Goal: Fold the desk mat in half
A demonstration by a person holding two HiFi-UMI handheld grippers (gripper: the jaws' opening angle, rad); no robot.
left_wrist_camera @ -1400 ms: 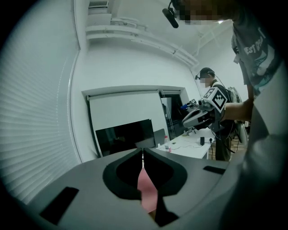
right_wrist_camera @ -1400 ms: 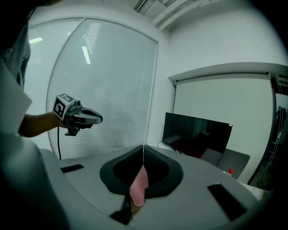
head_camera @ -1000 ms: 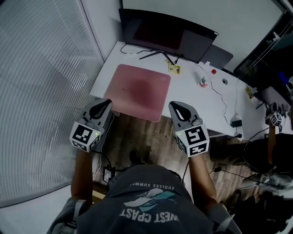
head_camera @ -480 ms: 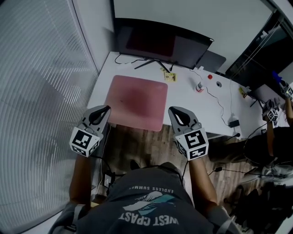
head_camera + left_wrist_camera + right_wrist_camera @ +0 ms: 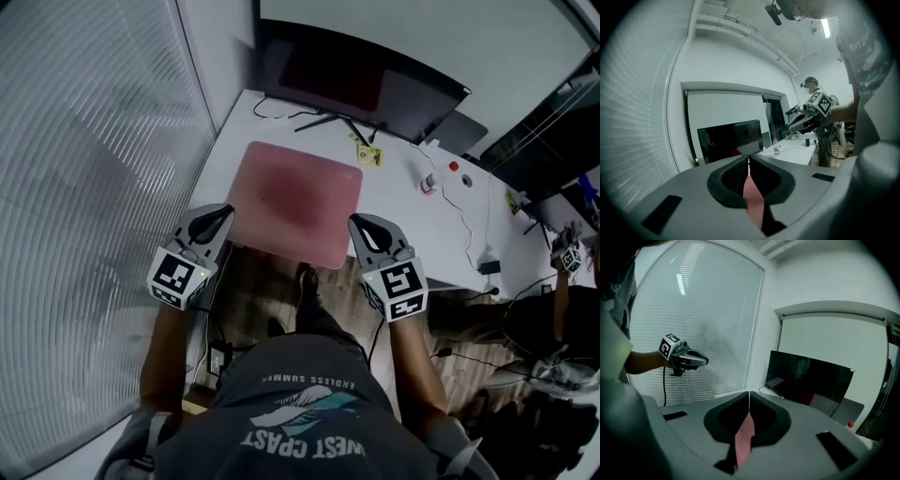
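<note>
White desk [image 5: 394, 211]. On left part, pink desk mat [image 5: 295, 202], near edge reaching the desk's near edge. Along far edge, dark monitor [image 5: 361, 89]. Right of mat: small yellow card [image 5: 370, 155], small bottle [image 5: 428, 181], thin cable [image 5: 464, 220] leading to black plug [image 5: 487, 267] at near right edge.

1. Slatted blinds [image 5: 84, 187] cover the big window along the left side, letting in a pale, even light.
2. The wall [image 5: 422, 37] ahead is plain white, with a white roller shade [image 5: 726, 108] drawn down over it.
3. A white desk [image 5: 394, 187] stands against that wall, with a dark monitor [image 5: 366, 89] at its back.
4. The floor [image 5: 262, 281] is brown wood planks.
5. A strip lamp [image 5: 826, 28] glows on the ceiling.
</note>
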